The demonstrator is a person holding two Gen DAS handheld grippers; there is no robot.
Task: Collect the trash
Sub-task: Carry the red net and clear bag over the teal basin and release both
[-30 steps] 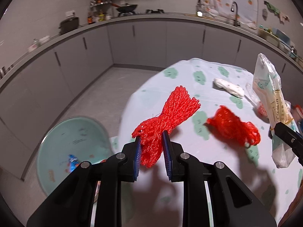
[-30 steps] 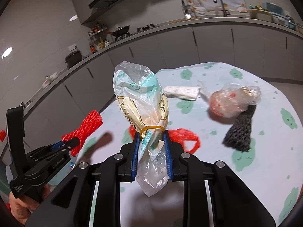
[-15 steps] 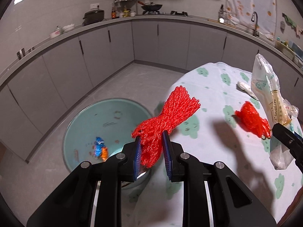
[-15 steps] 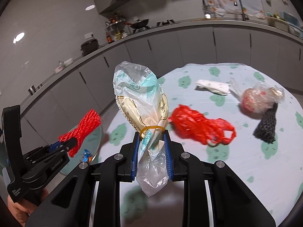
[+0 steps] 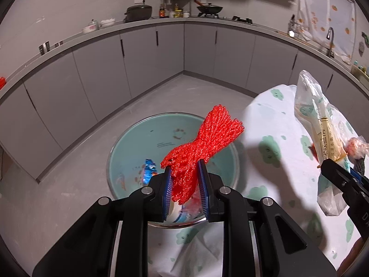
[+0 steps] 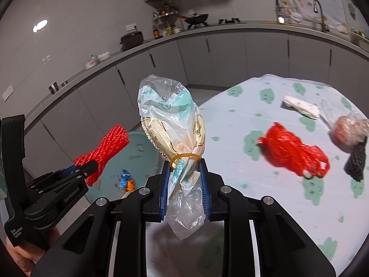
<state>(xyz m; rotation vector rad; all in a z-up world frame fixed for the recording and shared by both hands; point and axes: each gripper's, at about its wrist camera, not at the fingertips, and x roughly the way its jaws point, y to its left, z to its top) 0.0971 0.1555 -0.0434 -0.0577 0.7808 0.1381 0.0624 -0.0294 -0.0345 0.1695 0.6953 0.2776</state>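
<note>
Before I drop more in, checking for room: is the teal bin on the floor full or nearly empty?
Nearly empty. The teal bin shows mostly bare bottom, with just a small blue and orange wrapper inside.

right gripper (image 6: 184,184) pinches a plastic bag (image 6: 171,124) beside the table (image 6: 230,138).

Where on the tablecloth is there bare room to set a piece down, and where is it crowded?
Free: the near part of the tablecloth, between the right tongs and the red net bag, and the strip beyond that bag, bordered by the white wad. Crowded: the far right, where the clear bag lies against the black mesh.
</note>
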